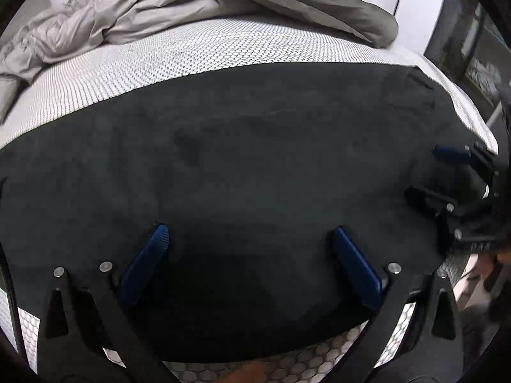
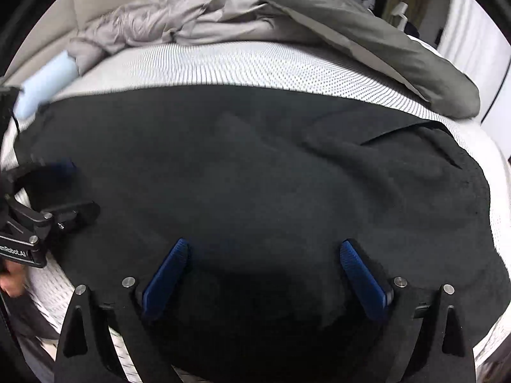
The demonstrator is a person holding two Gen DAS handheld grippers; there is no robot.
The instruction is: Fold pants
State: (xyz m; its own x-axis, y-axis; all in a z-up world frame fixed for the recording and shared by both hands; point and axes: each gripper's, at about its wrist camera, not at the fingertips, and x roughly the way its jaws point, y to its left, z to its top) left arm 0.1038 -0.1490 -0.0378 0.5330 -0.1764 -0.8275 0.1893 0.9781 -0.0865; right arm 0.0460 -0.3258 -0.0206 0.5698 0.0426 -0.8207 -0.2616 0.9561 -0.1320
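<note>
The black pants (image 1: 255, 166) lie spread flat across the bed and fill the middle of both views (image 2: 255, 175). Their right part is wrinkled, with a folded edge (image 2: 399, 131). My left gripper (image 1: 249, 233) is open just above the near part of the pants, holding nothing. My right gripper (image 2: 263, 249) is open above the pants too, holding nothing. The right gripper also shows at the right edge of the left wrist view (image 1: 424, 172), and the left gripper at the left edge of the right wrist view (image 2: 80, 188).
The bed has a white dotted cover (image 1: 191, 54). A crumpled grey duvet (image 1: 159, 3) lies along the far side of the bed (image 2: 287, 16). A pale blue pillow (image 2: 44, 79) lies at the far left. The bed's near edge (image 1: 287, 360) is just below my fingers.
</note>
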